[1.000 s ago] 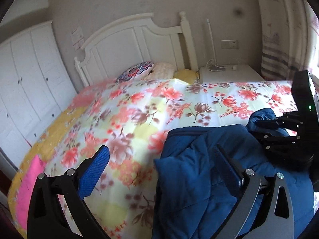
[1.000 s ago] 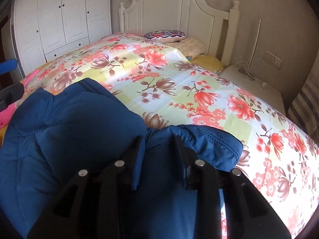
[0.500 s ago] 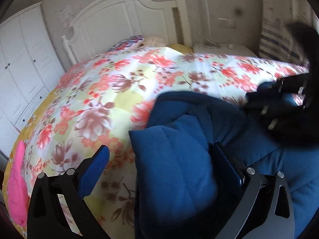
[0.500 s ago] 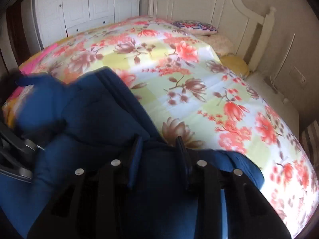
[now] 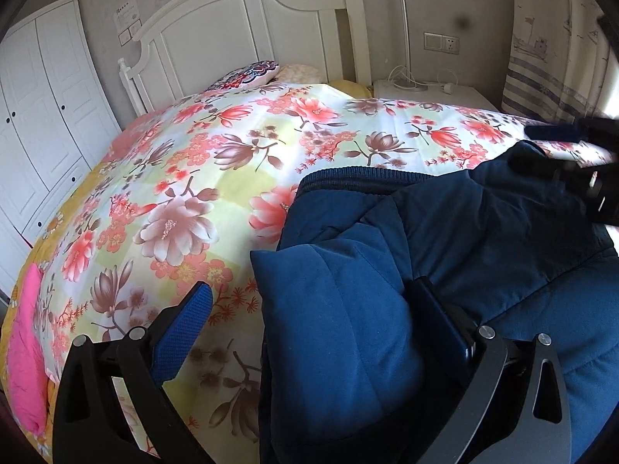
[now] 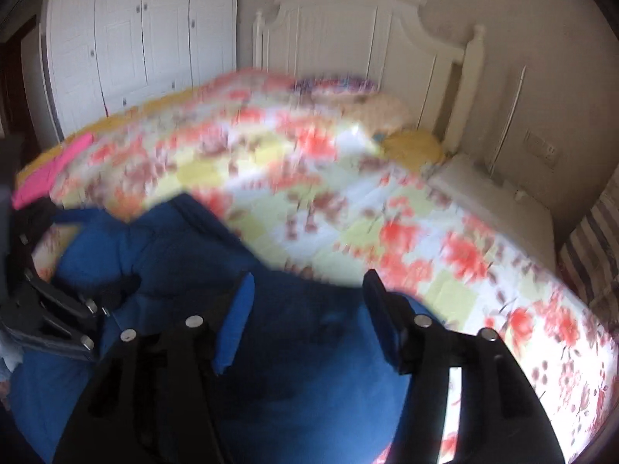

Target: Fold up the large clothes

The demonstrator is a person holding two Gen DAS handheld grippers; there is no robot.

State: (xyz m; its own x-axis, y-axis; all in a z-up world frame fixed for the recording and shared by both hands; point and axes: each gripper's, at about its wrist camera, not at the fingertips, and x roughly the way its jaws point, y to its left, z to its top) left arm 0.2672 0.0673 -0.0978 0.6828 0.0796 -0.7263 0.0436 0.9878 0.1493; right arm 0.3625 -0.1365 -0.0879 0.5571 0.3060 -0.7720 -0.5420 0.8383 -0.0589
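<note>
A dark blue padded jacket (image 5: 445,270) lies bunched on the near part of the floral bedspread, its quilted panels folded over one another. A ribbed knit edge runs along its far side, toward the headboard. One puffy fold stands up at the near left, with thicker layers spreading to the right.

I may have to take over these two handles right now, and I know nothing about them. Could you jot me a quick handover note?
Left claw: open wide, with a bunched fold of the blue padded jacket between its fingers, not clamped.
Right claw: open, over the jacket, gripping nothing; that view is blurred.
Jacket: lying rumpled on the floral bedspread, near the bed's foot.
Done: part of it is doubled over.
Left: flatten it, finish folding, neaten it.
</note>
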